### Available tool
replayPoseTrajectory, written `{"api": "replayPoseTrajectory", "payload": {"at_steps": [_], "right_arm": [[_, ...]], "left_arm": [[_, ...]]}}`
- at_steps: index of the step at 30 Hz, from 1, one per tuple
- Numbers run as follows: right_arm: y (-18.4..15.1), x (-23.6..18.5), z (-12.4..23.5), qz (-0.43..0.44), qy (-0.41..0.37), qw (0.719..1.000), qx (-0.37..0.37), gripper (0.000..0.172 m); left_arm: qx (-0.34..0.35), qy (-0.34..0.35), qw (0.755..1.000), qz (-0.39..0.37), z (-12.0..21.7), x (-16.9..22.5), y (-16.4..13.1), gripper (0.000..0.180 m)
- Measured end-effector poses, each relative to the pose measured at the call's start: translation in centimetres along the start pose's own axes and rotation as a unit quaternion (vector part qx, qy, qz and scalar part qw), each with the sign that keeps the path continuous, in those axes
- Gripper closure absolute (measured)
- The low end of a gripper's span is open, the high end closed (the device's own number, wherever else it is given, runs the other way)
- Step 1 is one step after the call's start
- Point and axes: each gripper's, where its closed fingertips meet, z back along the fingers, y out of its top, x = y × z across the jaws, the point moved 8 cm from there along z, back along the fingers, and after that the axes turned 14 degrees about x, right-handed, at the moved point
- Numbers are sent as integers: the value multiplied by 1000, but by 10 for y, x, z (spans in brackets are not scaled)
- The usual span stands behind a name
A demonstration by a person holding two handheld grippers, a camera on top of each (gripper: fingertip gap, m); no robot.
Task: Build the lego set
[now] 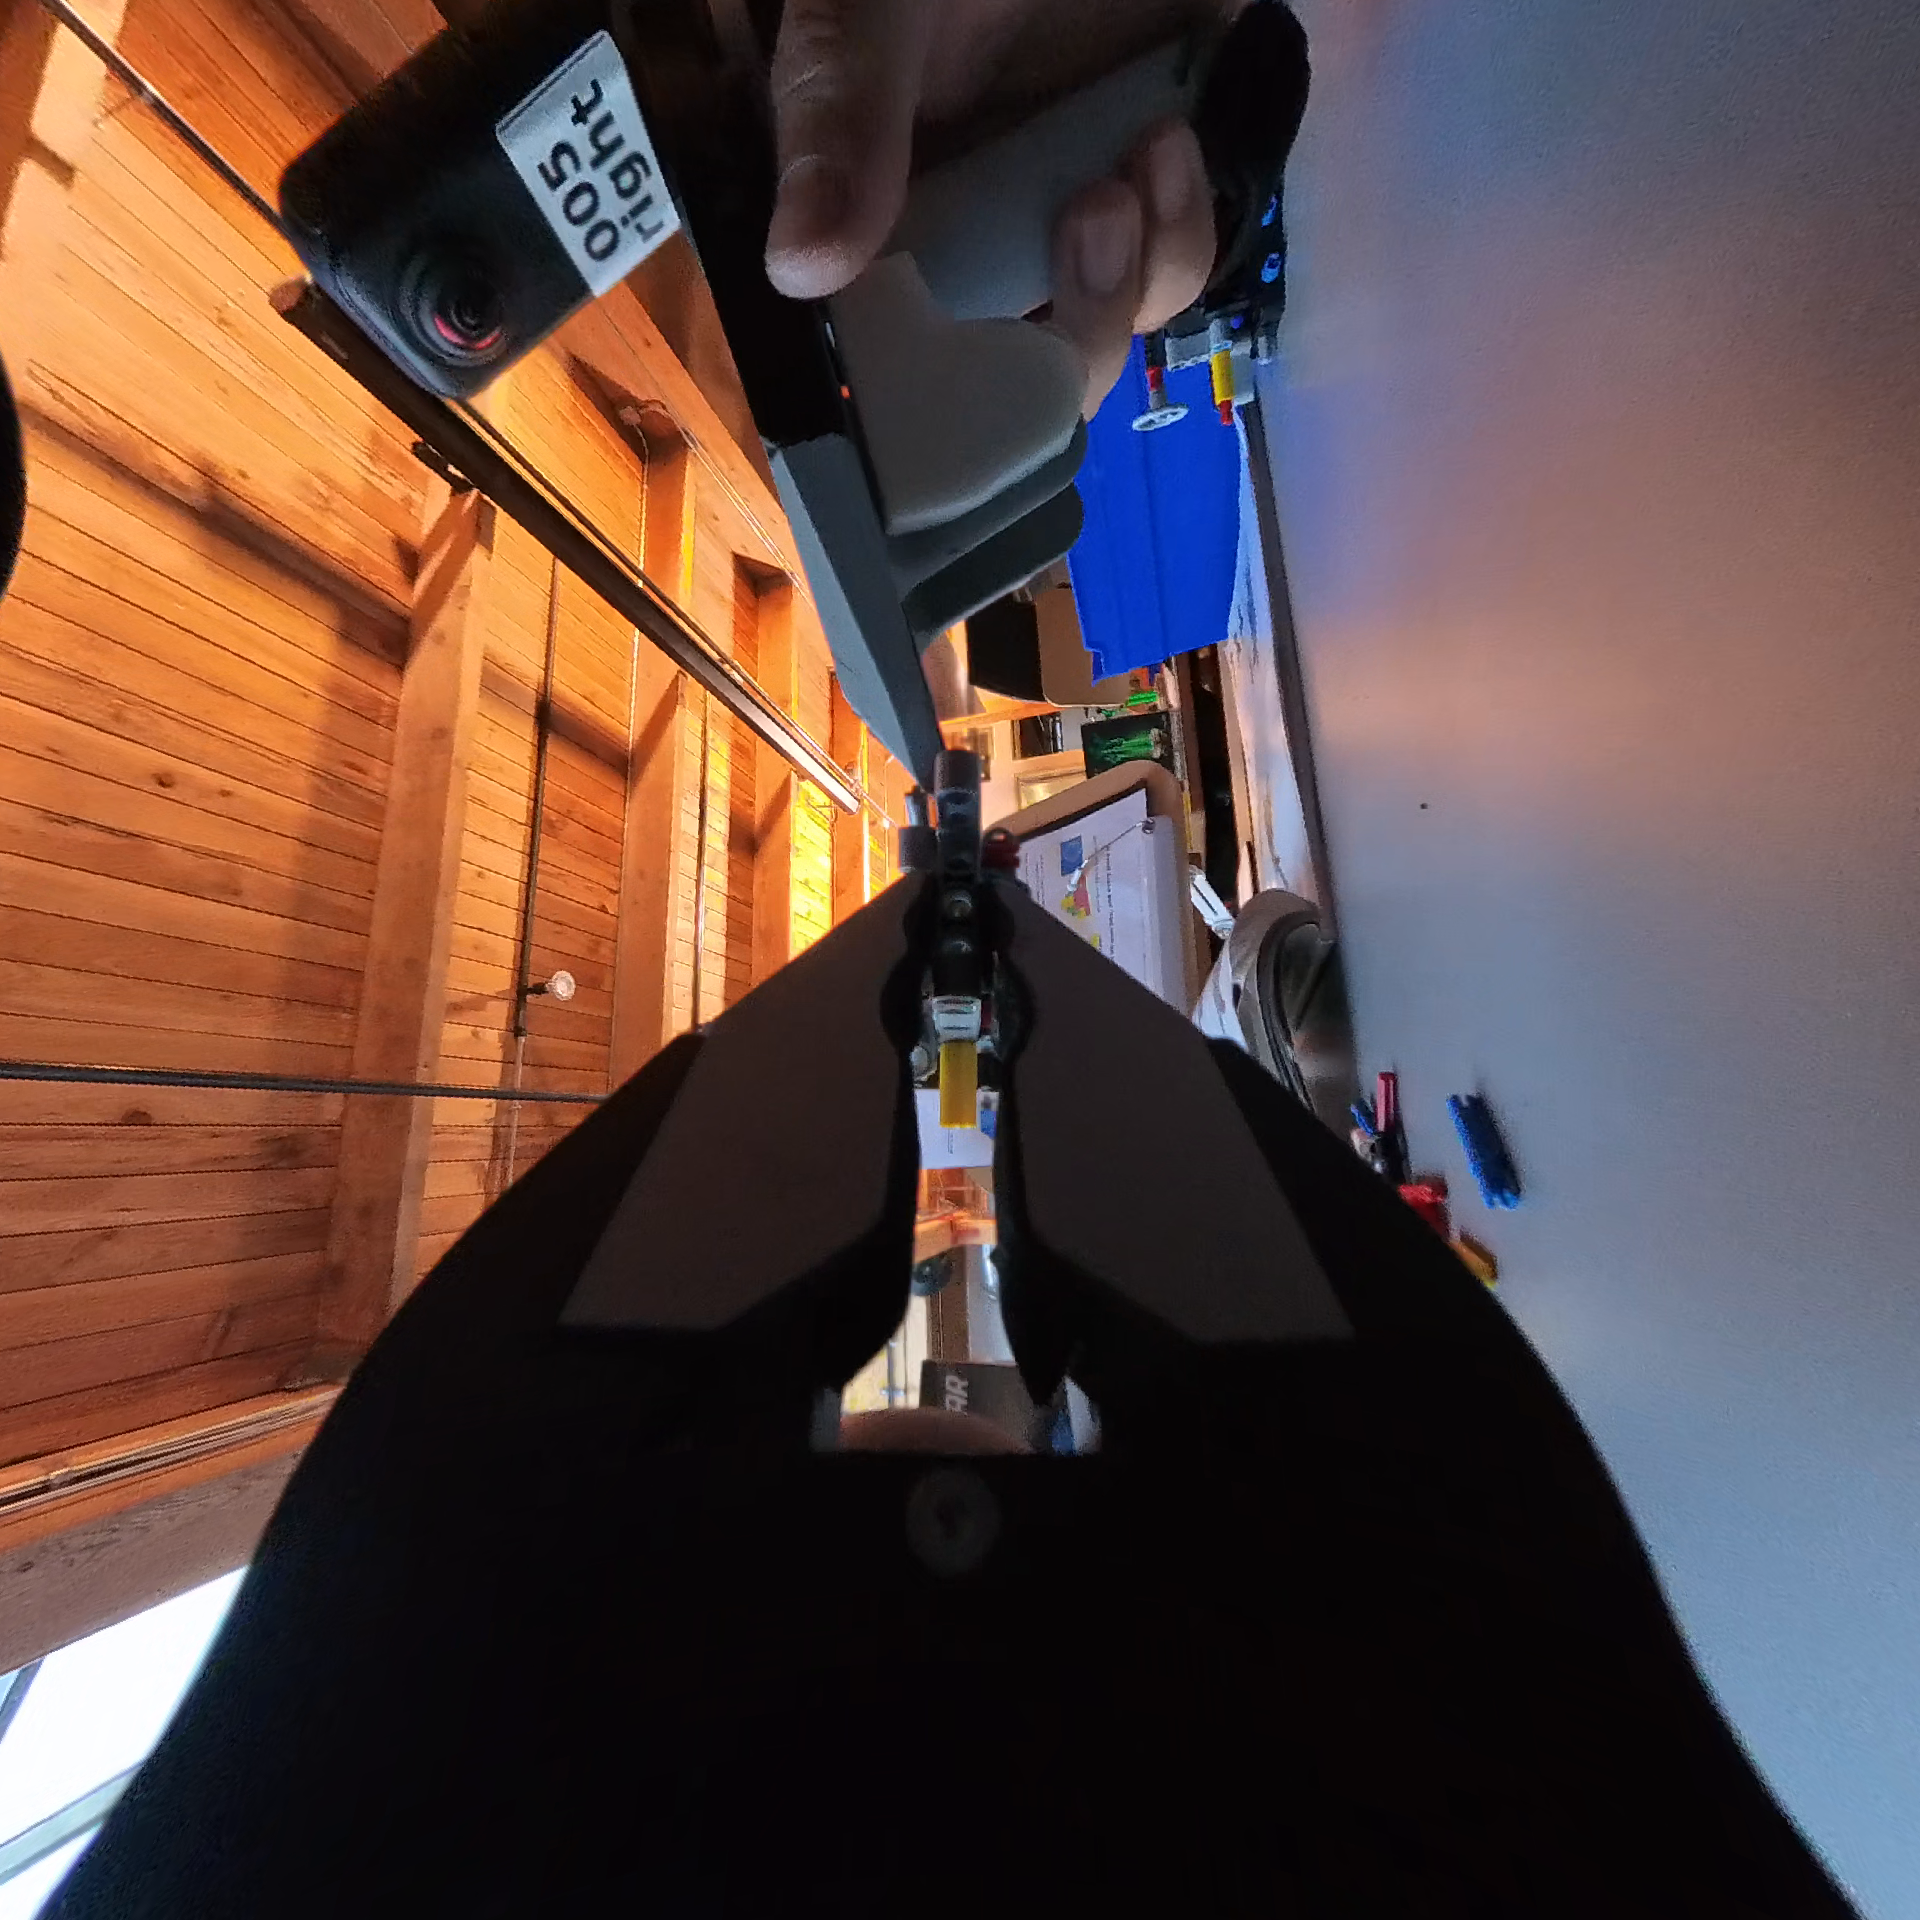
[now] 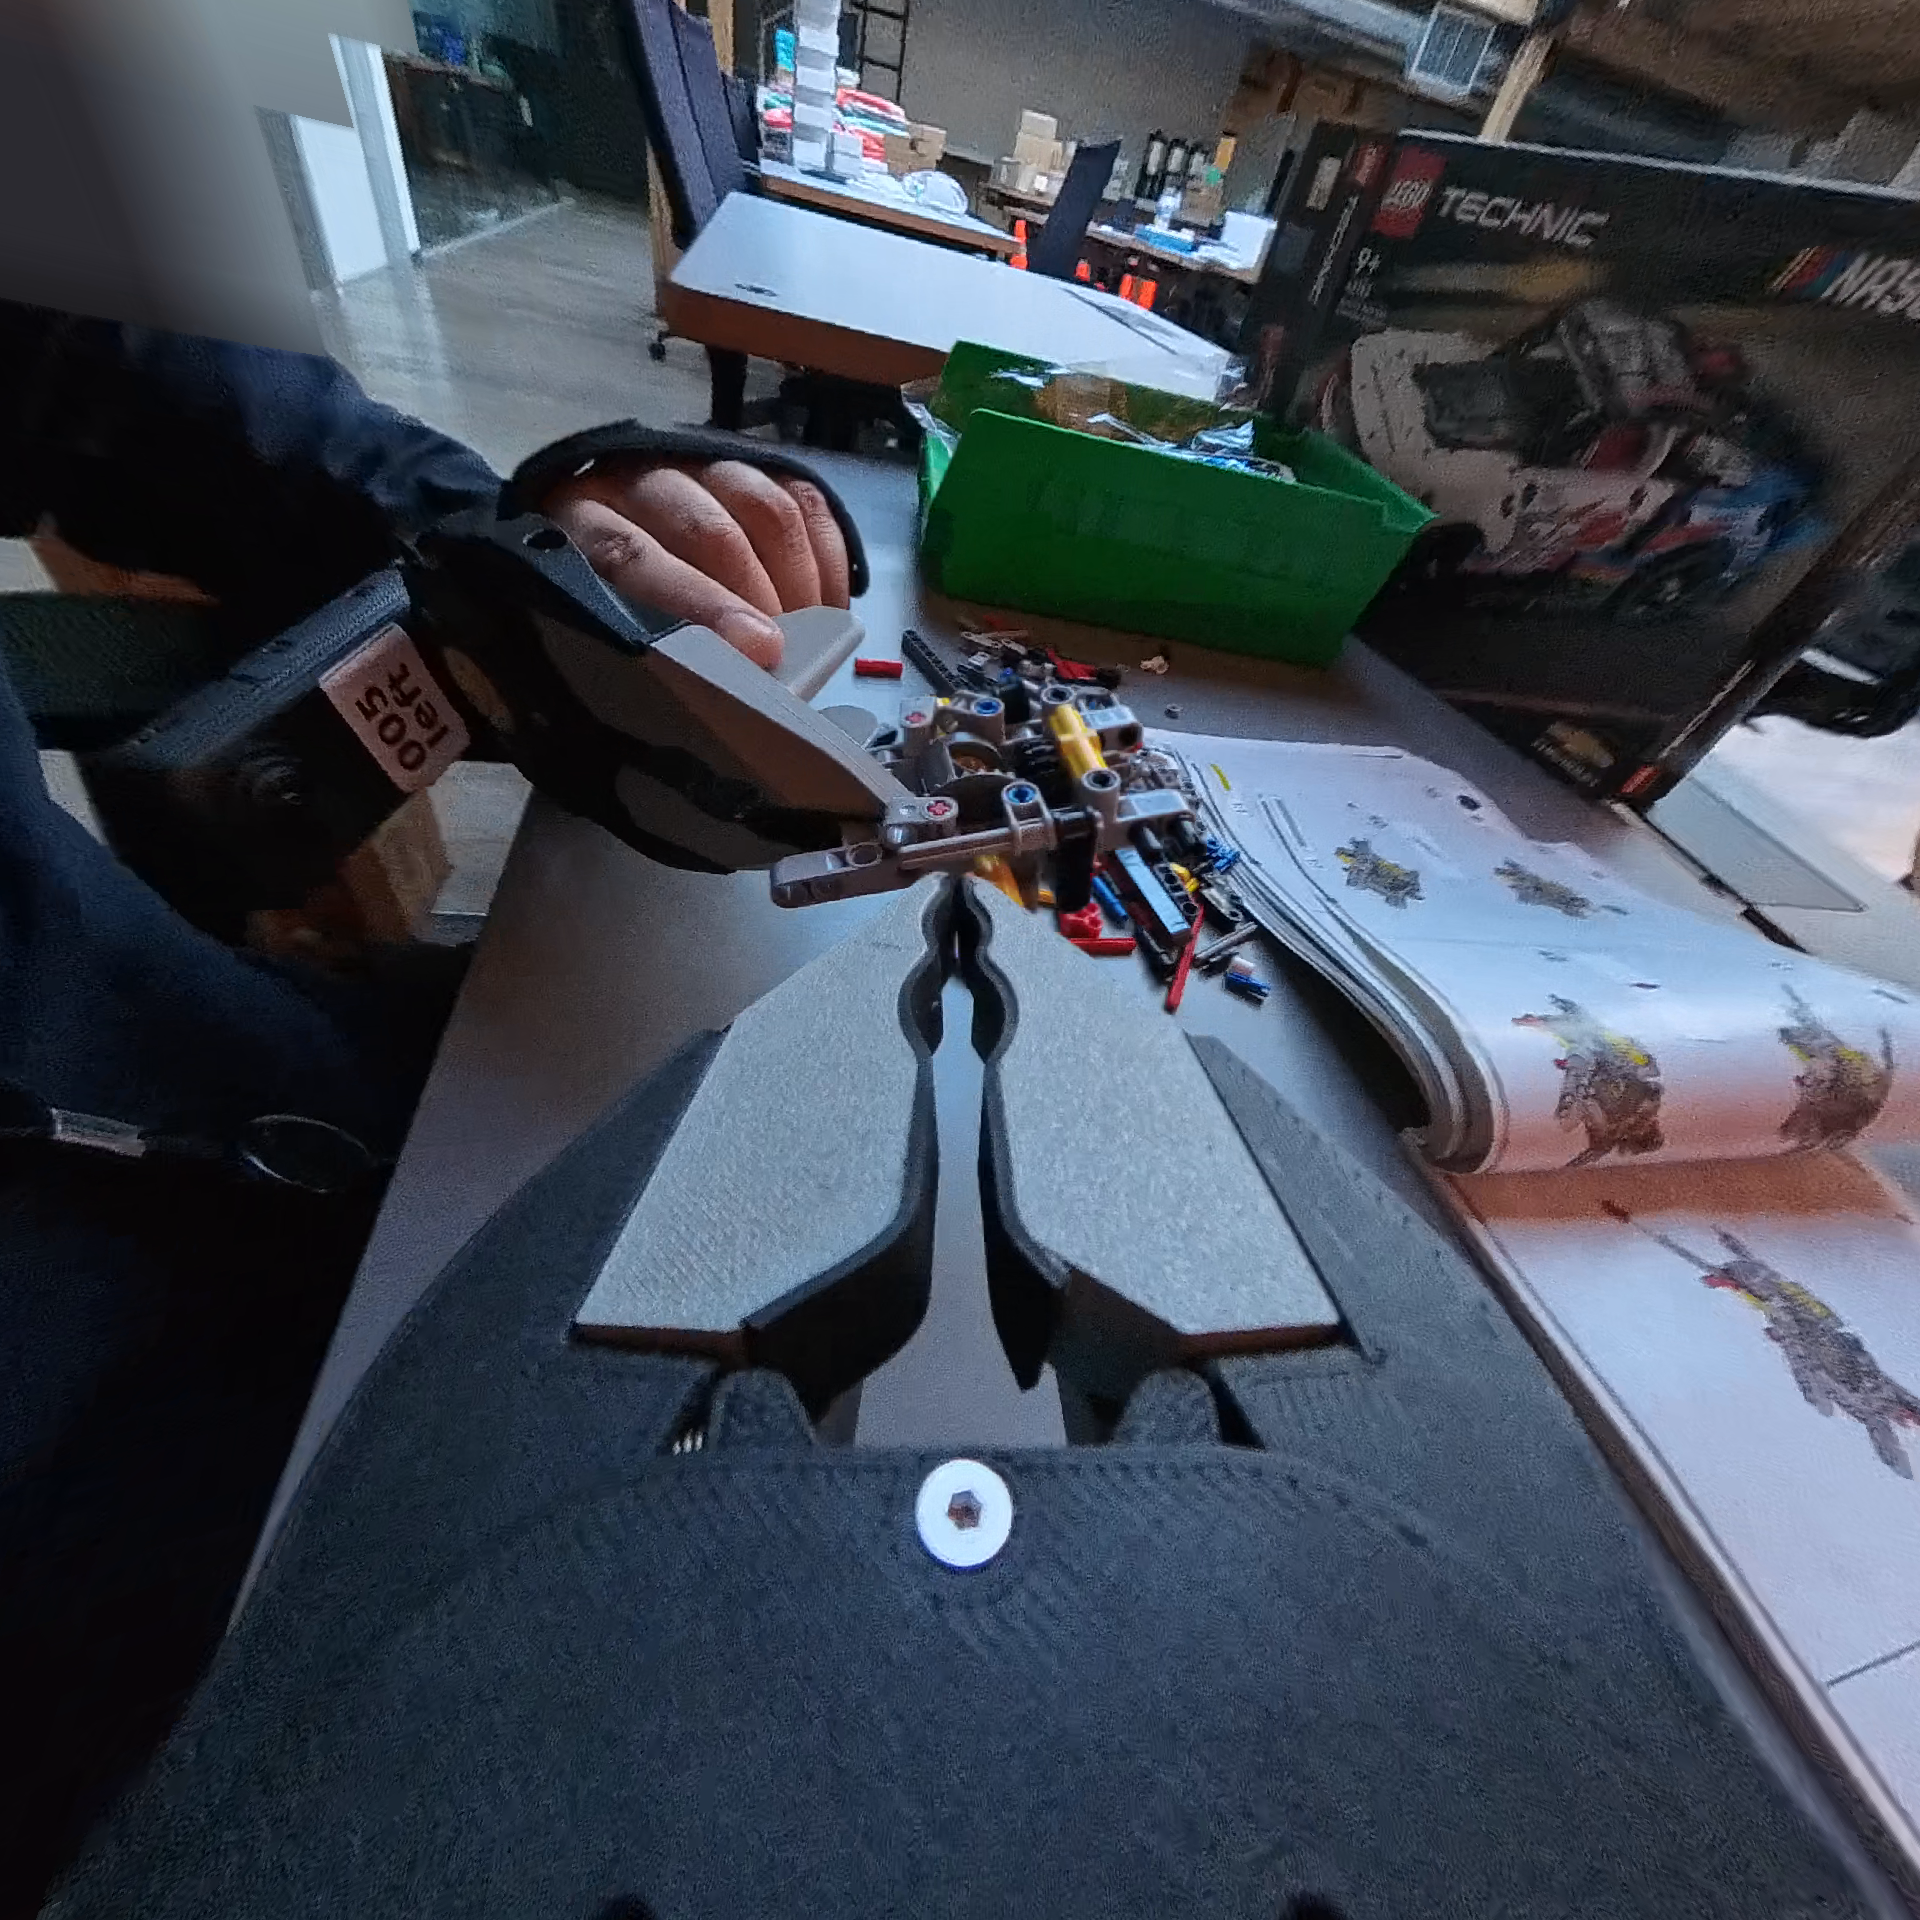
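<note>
The left gripper [image 2: 894, 821], rolled onto its side and gripped by a hand [image 2: 707, 551] in a dark sleeve, reaches in from the left. Its jaws are clenched on one end of a grey, black and yellow brick assembly [image 2: 1029, 790], held above the counter [image 2: 582, 935]. The right gripper [image 2: 958, 904] points up at the assembly's underside, its jaws closed on nothing, tips just below a grey beam. Loose bricks [image 2: 1164, 914] and an open instruction booklet [image 2: 1558, 935] lie beyond.
</note>
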Motion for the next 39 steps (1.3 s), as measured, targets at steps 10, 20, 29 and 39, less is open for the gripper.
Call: {"api": "replayPoseTrajectory", "payload": {"at_steps": [10,20,29,39], "right_arm": [[-7,4,2,-25,4,1000,12,172],[-18,14,7,-66,24,998,-8,172],[-19,22,8,-59,-15,998,-20,172],[-31,45,0,-109,-155,976,-107,100]], "left_arm": [[-4,15,1000,20,-2,4,-7,177],[-2,12,998,54,-4,7,-11,176],[-3,17,999,47,-4,7,-12,176],[0,33,999,36,-3,4,-11,176]]}}
